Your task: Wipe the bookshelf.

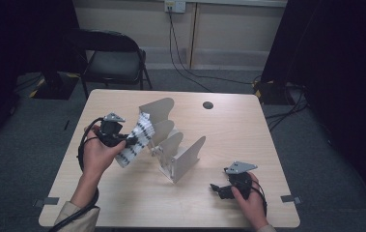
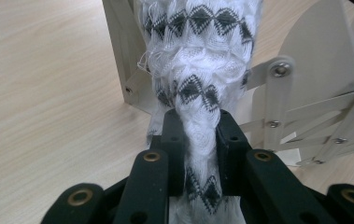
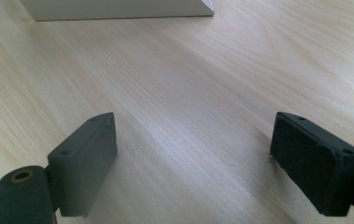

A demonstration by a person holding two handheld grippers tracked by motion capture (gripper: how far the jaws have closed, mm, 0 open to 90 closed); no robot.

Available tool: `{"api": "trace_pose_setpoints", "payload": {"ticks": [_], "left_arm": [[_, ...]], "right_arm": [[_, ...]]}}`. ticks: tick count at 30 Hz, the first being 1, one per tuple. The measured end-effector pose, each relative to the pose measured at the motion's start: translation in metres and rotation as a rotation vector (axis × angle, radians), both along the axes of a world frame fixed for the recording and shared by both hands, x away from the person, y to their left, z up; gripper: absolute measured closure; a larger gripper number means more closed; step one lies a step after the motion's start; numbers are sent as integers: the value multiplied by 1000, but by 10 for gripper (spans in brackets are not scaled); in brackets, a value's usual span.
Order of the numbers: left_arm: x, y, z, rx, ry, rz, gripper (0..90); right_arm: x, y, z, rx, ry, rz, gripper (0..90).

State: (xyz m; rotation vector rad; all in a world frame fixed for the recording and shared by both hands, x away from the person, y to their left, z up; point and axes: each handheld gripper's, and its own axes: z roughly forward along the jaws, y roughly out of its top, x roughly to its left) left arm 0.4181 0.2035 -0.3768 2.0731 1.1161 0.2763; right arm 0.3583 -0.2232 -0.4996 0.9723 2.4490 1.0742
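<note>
White knitted cloth (image 2: 198, 70), at centre-left of the high view, is clamped in our left gripper (image 2: 197, 135) beside the rack (image 1: 178, 154), whose plates may snag it; right gripper (image 3: 193, 154) stands open.

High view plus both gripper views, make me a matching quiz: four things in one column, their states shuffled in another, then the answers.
1. left gripper
2. right gripper
3. knitted cloth
4. folding rack

A. stands on the table, fins upright
B. white with black diamonds, held off the tabletop
C. shut on fabric
D. open over bare wood

Pairs: 1-C, 2-D, 3-B, 4-A
</note>
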Motion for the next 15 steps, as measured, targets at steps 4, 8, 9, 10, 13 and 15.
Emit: {"api": "trace_pose_setpoints", "payload": {"ticks": [4, 8, 9, 10, 13, 15], "left_arm": [[-1, 0, -9, -7, 11, 6, 773], [-2, 0, -17, -21, 23, 17, 773], [-1, 0, -19, -17, 27, 17, 773], [-1, 0, -20, -11, 31, 18, 773], [-2, 2, -25, -6, 44, 18, 773], [-3, 2, -28, -1, 49, 22, 773]], "right_arm": [[0, 0, 0, 0, -1, 0, 140], [0, 0, 0, 0, 0, 1, 140], [0, 0, 0, 0, -1, 0, 140], [0, 0, 0, 0, 0, 0, 140], [0, 0, 0, 0, 0, 0, 140], [0, 0, 0, 0, 0, 0, 140]]}}
